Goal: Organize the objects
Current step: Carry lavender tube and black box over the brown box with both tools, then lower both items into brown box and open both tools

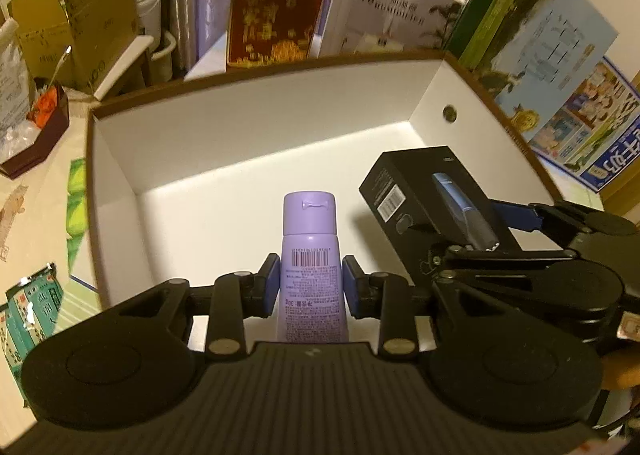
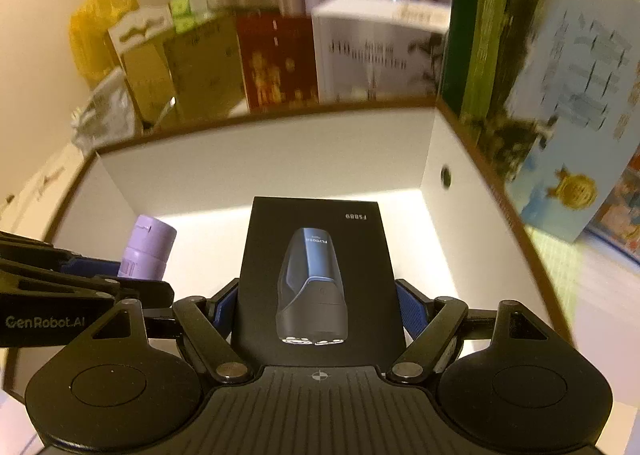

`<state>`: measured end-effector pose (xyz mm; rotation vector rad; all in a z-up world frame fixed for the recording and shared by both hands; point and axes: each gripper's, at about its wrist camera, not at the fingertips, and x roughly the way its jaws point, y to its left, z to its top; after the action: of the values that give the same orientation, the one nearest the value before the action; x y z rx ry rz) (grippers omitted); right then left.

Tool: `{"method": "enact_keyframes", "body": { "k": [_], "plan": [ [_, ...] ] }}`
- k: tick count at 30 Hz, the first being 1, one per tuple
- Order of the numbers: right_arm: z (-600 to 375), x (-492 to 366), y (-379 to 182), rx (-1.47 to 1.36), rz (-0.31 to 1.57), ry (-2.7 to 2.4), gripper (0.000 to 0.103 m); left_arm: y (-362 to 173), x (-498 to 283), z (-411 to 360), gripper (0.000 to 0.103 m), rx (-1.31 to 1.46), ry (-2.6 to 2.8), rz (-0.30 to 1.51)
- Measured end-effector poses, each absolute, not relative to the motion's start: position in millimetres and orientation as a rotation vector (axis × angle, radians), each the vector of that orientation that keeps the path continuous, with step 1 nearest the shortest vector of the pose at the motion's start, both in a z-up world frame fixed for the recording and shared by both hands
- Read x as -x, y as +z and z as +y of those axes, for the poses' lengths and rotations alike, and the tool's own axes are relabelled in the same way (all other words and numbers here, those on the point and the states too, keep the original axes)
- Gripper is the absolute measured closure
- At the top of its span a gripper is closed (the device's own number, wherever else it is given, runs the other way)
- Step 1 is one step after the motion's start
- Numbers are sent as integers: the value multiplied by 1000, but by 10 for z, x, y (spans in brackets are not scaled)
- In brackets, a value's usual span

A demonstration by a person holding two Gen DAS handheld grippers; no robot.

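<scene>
Lilac plastic, a squeezable tube with a flip cap [image 1: 309,251], sits pinched between the blue pads of the left gripper [image 1: 310,283], its long axis running straight ahead along the fingers, cap end forward. It hangs over the floor of the large open white cardboard box with a brown rim [image 1: 256,135], roughly above the near middle of that floor. The right gripper [image 2: 316,311] is clamped on the flanks of a flat black carton printed with an electric shaver [image 2: 316,275], also pointing lengthwise into the same box, to the right of the tube.

What the coming move turns on, as I judge it, is height and spacing: both items are already over the box, side by side and close, so each needs only to go down and be let go without the two grippers knocking together. The left gripper is nearer the box's left wall, the right nearer the wall with the round metal eyelet [image 1: 449,113].

From the left wrist the black carton [image 1: 432,203] shows tilted, its barcoded end facing the camera, with the right gripper [image 1: 472,243] beneath it; the gap to the box floor looks open there. From the right wrist the tube [image 2: 149,249] appears only as a cap and shoulder poking past the left gripper's arm, and the carton hides the floor under it. Neither view shows whether either item touches the floor.
</scene>
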<state>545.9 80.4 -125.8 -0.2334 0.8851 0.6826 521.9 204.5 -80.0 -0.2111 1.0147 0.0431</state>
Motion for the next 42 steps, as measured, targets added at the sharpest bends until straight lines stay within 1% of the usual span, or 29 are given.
{"method": "enact_keyframes", "body": {
  "k": [4, 17, 19, 21, 22, 24, 25, 27, 28, 33, 42],
  "plan": [
    [827, -5528, -1326, 272, 926, 677, 27, -936, -5270, 2027, 75, 233, 50, 1045],
    [676, -5537, -1257, 293, 917, 658, 27, -1158, -5379, 1950, 75, 274, 23, 1111],
    [662, -5529, -1239, 295, 913, 654, 26, -1157, -5380, 1939, 70, 273, 19, 1111],
    [635, -5512, -1204, 294, 905, 650, 26, -1135, -5367, 1925, 62, 257, 15, 1104],
    [616, -5499, -1179, 290, 900, 649, 25, -1121, -5364, 1924, 60, 249, 12, 1101],
    [586, -5473, -1132, 279, 891, 652, 21, -1083, -5344, 1925, 53, 236, 10, 1090],
    [570, -5455, -1108, 273, 885, 654, 20, -1058, -5328, 1924, 53, 228, 9, 1085],
    [546, -5414, -1060, 268, 876, 653, 17, -1014, -5307, 1919, 46, 210, 11, 1076],
    [535, -5397, -1037, 265, 872, 654, 17, -985, -5292, 1918, 44, 201, 15, 1069],
    [474, -5270, -900, 255, 841, 654, 11, -819, -5167, 1922, 42, 161, 38, 1026],
    [333, -5028, -617, 198, 796, 663, 6, -501, -4876, 1909, 36, 151, 36, 964]
  ]
}}
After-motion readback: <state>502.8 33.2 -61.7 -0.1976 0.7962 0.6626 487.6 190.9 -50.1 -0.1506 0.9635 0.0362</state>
